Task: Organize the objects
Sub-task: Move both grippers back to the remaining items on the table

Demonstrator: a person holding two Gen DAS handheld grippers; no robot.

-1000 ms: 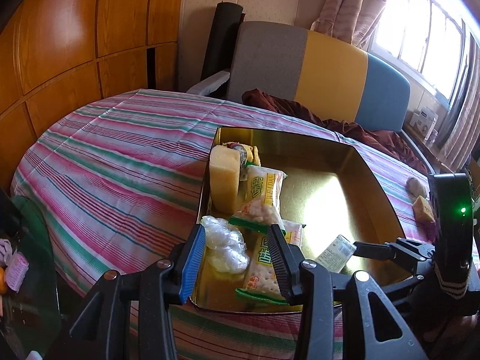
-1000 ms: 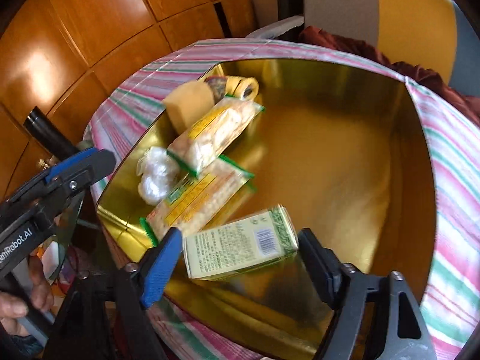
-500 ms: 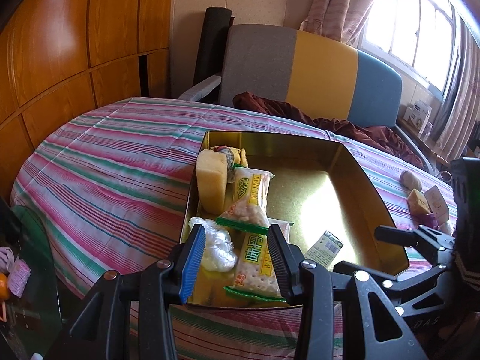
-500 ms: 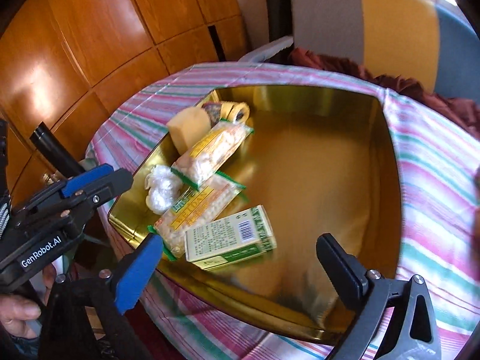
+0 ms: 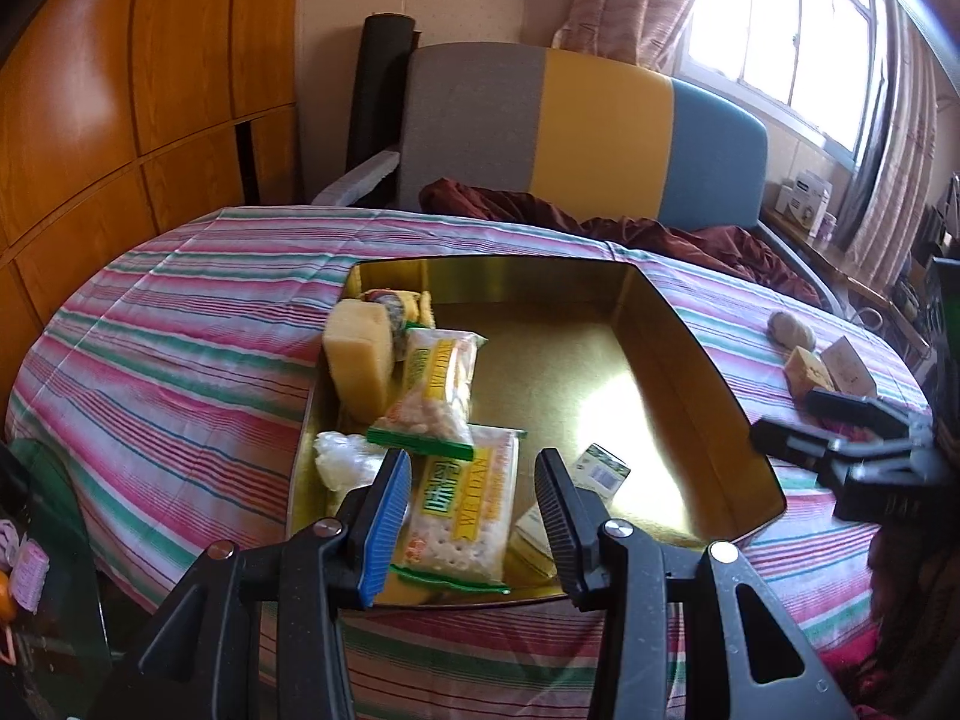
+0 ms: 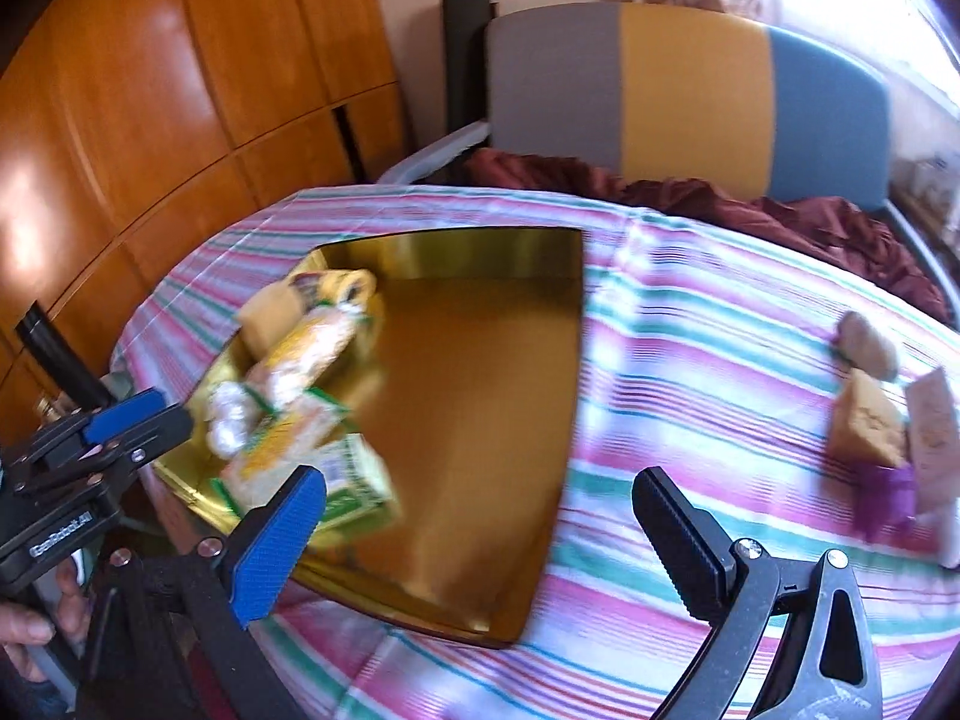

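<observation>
snacks lined along the gold tray's (image 5: 708, 360) left wall, leaving floor free. right gripper (image 6: 480, 516) jaws wide, empty, green box (image 6: 354, 480) released inside; left gripper (image 5: 474, 516) part-open, empty; loose items (image 6: 870, 426) remain on cloth.

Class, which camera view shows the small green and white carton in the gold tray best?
The right wrist view: the small green and white carton shows nearly whole, though blurred. In the left wrist view the carton is sharp but partly hidden behind a gripper finger.
</observation>
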